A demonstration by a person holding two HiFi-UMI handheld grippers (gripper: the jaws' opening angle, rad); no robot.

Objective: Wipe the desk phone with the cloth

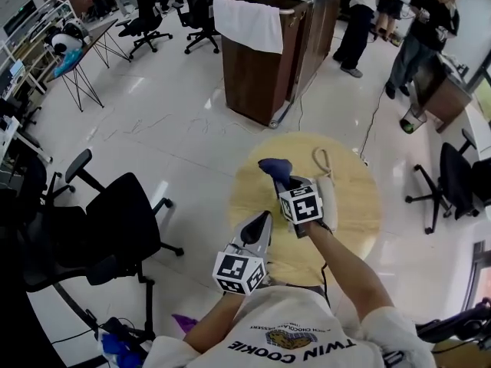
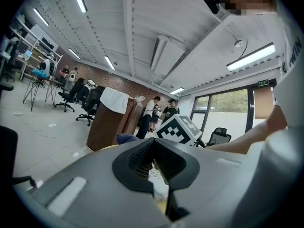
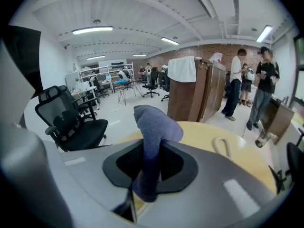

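Observation:
A white desk phone [image 1: 328, 199] lies on the round wooden table [image 1: 357, 232], its coiled cord [image 1: 322, 160] looping toward the far edge. My right gripper [image 1: 285, 181] hovers over the phone's left side and is shut on a blue cloth [image 1: 275, 167]. In the right gripper view the cloth [image 3: 154, 122] stands up from between the jaws, with the cord [image 3: 221, 146] to the right. My left gripper [image 1: 263, 221] sits over the near left part of the table, jaws together with nothing in them. Much of the phone is hidden under the right gripper.
A black office chair [image 1: 115, 228] stands close to the table's left. Beyond the table is a wooden cabinet [image 1: 265, 67] draped with a white towel [image 1: 247, 21]. People [image 1: 418, 29] stand at the back right, and another chair [image 1: 454, 182] is on the right.

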